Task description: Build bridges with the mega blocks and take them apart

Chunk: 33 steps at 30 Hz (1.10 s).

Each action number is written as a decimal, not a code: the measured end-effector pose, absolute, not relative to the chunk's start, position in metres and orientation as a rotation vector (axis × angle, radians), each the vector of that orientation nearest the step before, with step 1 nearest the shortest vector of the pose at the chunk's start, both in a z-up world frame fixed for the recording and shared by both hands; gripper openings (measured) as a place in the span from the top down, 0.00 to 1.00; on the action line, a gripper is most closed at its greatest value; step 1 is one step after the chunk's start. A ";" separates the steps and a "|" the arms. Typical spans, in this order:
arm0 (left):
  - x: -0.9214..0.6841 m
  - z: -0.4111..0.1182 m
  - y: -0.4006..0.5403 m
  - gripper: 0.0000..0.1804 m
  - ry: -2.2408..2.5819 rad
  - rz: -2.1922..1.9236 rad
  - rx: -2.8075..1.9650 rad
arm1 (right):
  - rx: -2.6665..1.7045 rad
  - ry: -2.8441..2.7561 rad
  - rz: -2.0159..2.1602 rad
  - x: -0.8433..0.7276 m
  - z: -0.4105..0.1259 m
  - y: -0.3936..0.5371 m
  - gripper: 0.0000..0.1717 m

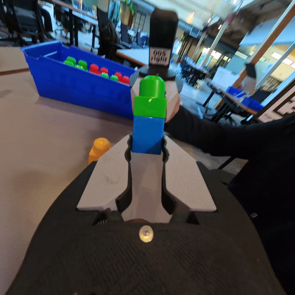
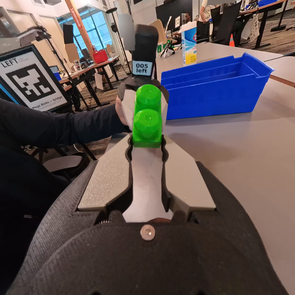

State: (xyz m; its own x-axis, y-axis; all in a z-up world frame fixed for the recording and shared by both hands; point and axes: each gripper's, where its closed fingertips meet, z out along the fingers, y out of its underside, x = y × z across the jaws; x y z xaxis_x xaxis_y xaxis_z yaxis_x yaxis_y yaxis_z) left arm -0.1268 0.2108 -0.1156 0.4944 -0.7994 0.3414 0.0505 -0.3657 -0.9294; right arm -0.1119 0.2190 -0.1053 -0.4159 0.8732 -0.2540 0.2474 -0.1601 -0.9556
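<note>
So, mid-disassembly I'd guess: left gripper jaws clamp the blue block, right gripper jaws clamp the green block stacked on it, above the surface. Next: pull apart.

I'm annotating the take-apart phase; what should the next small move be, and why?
Probably pull the two grippers apart. The left gripper pinches the blue block, the right gripper pinches the green block seated on it, and the pair is off the table.
</note>
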 end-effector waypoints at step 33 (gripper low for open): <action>-0.108 -0.184 0.212 0.79 1.025 -0.729 -2.083 | -1.358 -1.784 1.382 -0.112 -0.133 0.212 0.82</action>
